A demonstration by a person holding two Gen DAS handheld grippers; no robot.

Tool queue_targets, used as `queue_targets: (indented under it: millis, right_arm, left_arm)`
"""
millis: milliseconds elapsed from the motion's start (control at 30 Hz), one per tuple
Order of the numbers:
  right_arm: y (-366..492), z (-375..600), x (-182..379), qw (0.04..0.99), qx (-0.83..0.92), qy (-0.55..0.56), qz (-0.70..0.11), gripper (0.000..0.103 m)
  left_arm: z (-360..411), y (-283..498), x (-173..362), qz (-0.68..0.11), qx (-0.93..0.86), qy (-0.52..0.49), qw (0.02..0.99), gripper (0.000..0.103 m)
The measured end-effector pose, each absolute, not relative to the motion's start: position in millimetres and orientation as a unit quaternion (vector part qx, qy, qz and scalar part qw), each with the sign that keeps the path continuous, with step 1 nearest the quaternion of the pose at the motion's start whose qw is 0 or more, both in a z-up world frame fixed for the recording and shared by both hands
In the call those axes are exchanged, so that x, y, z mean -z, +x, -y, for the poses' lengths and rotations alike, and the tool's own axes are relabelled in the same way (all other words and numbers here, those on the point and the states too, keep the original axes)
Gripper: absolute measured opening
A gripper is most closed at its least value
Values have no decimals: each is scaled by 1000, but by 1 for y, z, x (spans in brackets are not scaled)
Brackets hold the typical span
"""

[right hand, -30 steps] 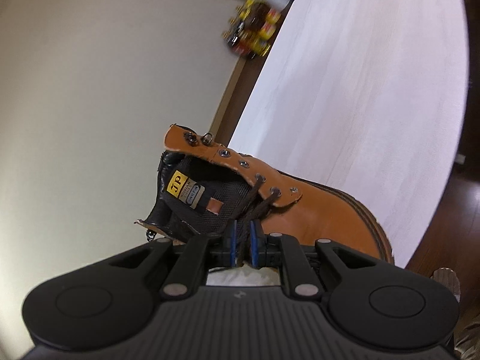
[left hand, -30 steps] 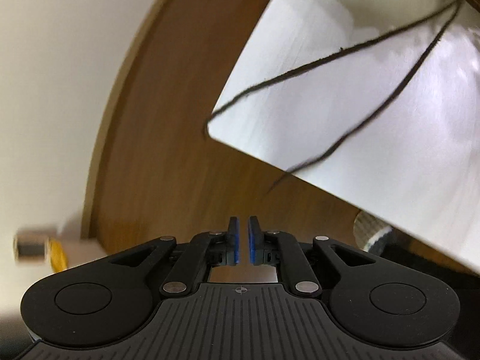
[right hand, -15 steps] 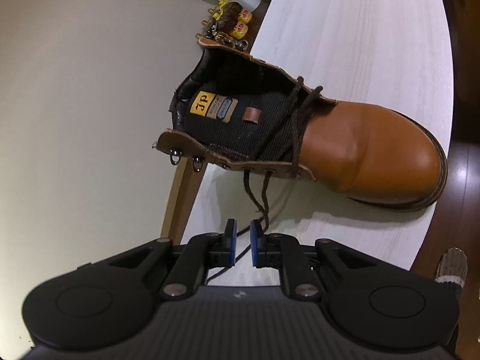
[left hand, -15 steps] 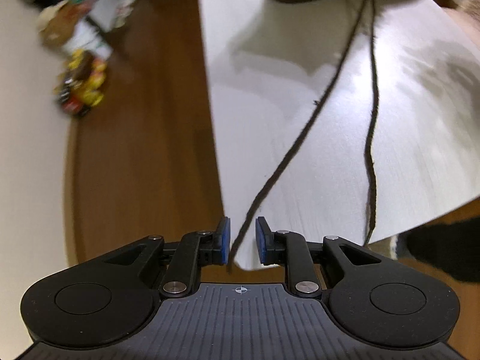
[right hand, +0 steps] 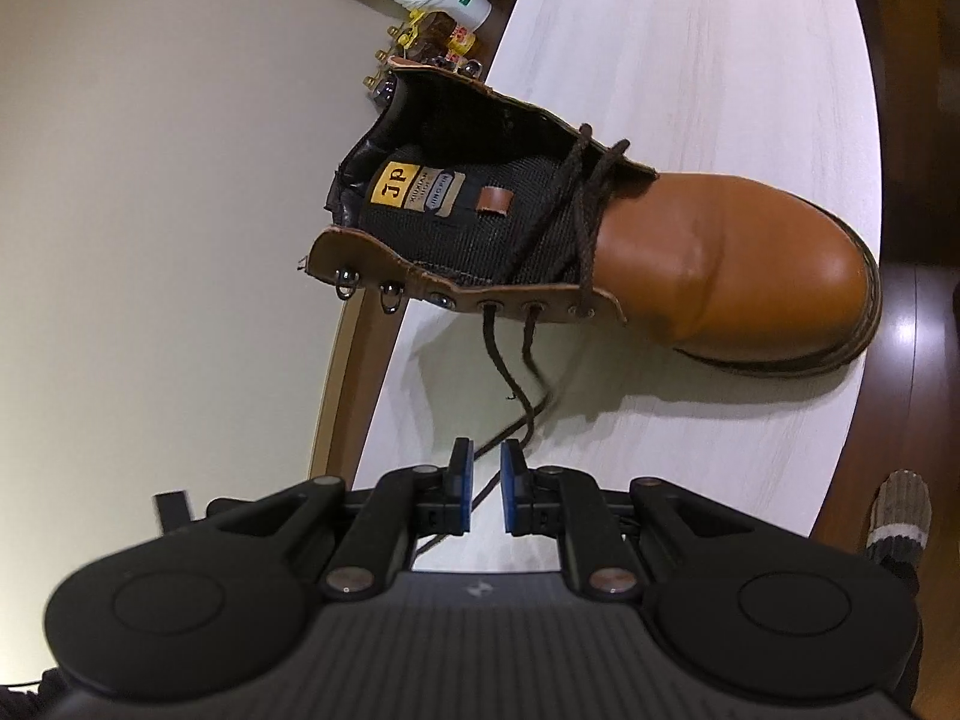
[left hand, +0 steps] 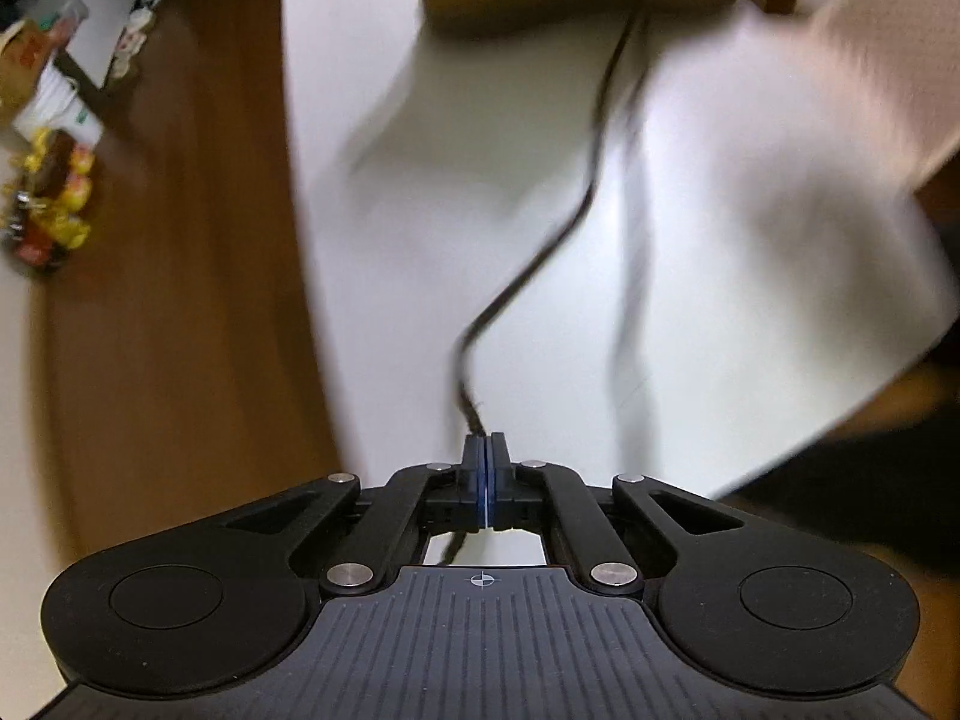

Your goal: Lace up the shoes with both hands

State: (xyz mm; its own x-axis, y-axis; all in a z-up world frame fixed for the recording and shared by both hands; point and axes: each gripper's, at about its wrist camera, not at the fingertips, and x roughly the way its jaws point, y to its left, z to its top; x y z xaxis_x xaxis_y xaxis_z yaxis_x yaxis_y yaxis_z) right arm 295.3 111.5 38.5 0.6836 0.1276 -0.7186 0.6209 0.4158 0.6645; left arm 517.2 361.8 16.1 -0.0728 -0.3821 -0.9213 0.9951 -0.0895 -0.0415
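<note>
Two limp lace ends trail over the desk; left tool has just closed, seemingly pinching one near its tip; right tool gapes.

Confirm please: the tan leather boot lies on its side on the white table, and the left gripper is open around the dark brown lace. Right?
Not quite. The left gripper is shut on the dark brown lace, as the left wrist view shows. The tan leather boot does lie on its side on the white table.
</note>
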Motion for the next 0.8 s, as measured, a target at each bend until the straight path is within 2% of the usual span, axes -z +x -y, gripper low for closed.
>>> queue_targets:
  millis: [200,467,633,800]
  right_arm:
    - [280,-110,-36,748,188,526,-359,13]
    - [250,-115,-23,714,208,576,-338,13]
    - [241,-124,-6,685,200,619,-328,13]
    - [248,-125,2,690,184,620,-324,13]
  left_arm:
    - [-312,489,-55,-457,676,149,558,0]
    - [-305,478,-21,-581,582,-34,568,0]
    - [-315,490,-21,-573,536,-60,617,0]
    - [-289,516,-26,-533,529,-12,660,0]
